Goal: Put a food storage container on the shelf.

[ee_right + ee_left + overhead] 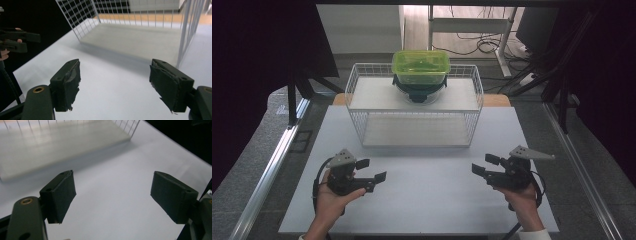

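A white wire rack (pixel 414 107) stands at the far middle of the white table (pixel 422 200), with a shelf on top and one below. On its top shelf a green-lidded clear box (pixel 421 67) rests on a dark bowl-like base (pixel 419 91). My left gripper (pixel 372 170) is held low over the table's front left, jaws open and empty, pointing toward the middle. My right gripper (pixel 485 165) is held over the front right, also open and empty. In the left gripper view the pads (pixel 61 195) frame bare table. In the right gripper view the pads (pixel 68 82) face the rack's lower shelf (pixel 135 40).
A metal rail (pixel 272 165) runs along the table's left side and another (pixel 582 170) along its right. Dark curtains hang at both sides. Cables and a desk frame (pixel 482 35) lie on the floor beyond the rack.
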{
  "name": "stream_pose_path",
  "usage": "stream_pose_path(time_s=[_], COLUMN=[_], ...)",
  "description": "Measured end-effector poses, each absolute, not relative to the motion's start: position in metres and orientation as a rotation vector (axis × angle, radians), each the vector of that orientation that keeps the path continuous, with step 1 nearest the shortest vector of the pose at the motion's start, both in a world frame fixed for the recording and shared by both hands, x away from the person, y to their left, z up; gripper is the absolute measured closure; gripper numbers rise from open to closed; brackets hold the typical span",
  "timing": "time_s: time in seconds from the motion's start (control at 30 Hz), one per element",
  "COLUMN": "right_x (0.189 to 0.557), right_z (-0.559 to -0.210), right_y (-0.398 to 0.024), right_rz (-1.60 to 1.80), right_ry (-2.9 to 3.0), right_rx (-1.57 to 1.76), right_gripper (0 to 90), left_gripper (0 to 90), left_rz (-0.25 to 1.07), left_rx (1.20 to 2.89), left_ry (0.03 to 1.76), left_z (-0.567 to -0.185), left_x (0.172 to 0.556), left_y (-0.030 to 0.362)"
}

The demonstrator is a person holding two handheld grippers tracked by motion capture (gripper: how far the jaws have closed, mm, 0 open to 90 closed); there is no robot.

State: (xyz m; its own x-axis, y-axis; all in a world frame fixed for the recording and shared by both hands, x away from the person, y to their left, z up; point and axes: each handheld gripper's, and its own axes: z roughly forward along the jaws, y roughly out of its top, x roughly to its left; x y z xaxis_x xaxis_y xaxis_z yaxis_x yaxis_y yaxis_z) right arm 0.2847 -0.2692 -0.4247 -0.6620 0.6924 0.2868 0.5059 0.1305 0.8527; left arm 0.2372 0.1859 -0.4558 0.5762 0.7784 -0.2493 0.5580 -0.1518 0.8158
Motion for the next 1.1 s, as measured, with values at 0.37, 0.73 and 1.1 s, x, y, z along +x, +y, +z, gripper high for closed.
stream_pose_path(time_s=[0.37, 0.73, 1.1], right_x=[0.275, 0.277, 0.277], right_z=[-0.48, -0.484, -0.479], right_y=[-0.271, -0.273, -0.276], right_rz=[1.312, 1.297, 1.319], right_ry=[2.317, 2.309, 2.28], right_rx=[1.217, 1.236, 1.252], right_gripper=[23.9, 23.8, 19.4], left_gripper=[20.9, 20.5, 19.8], left_rz=[0.247, 0.276, 0.28], left_rx=[1.896, 1.873, 1.862], left_ry=[1.19, 1.194, 1.208], left_z=[-0.506, -0.501, -0.502], left_x=[0.229, 0.228, 0.229], left_y=[0.2, 0.202, 0.206])
